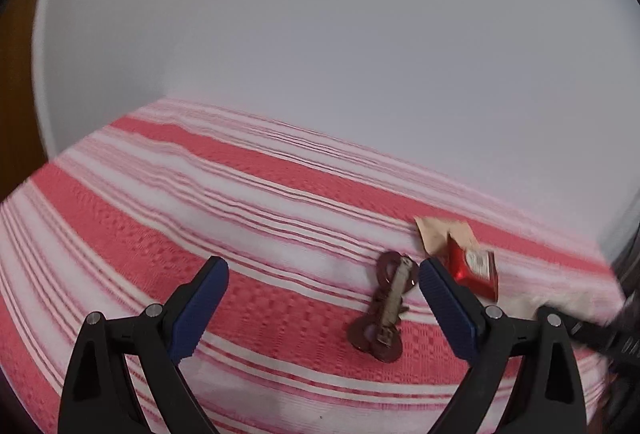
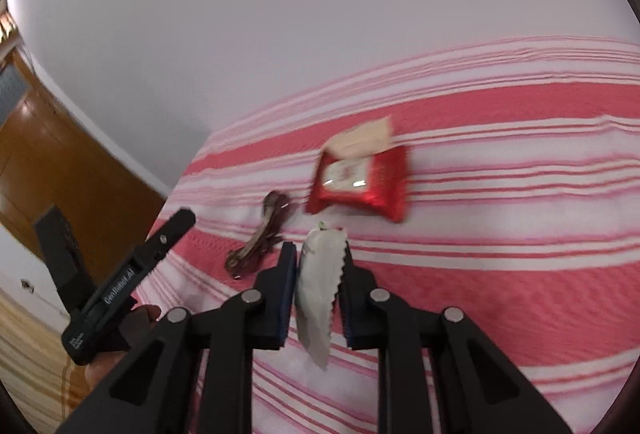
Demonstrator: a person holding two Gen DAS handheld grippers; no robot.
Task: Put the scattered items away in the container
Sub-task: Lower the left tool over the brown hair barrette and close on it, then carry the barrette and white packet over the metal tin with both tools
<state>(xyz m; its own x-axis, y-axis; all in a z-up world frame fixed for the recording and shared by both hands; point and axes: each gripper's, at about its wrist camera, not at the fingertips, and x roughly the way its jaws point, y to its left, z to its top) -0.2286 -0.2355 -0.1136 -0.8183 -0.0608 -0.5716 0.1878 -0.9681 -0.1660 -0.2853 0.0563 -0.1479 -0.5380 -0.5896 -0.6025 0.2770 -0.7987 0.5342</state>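
The right tongs (image 2: 318, 274) are nearly closed, pinching a white packet (image 2: 318, 286) with a zigzag edge, apparently lifted off the striped bed (image 2: 500, 234) to be carried away. The left tongs (image 1: 324, 298) gape wide and empty over a brown hair clip (image 1: 386, 308). A red packet (image 2: 360, 180) lies beyond, overlapping a beige packet (image 2: 366, 136). No container shows.

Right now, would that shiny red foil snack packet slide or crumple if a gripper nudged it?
The shiny red foil snack packet looks puffy and thin-walled, so probably light and easily dented. Its glossy foil may slip, though the woven pink-striped cloth beneath should resist sliding. It lies flat, so rolling seems unlikely.
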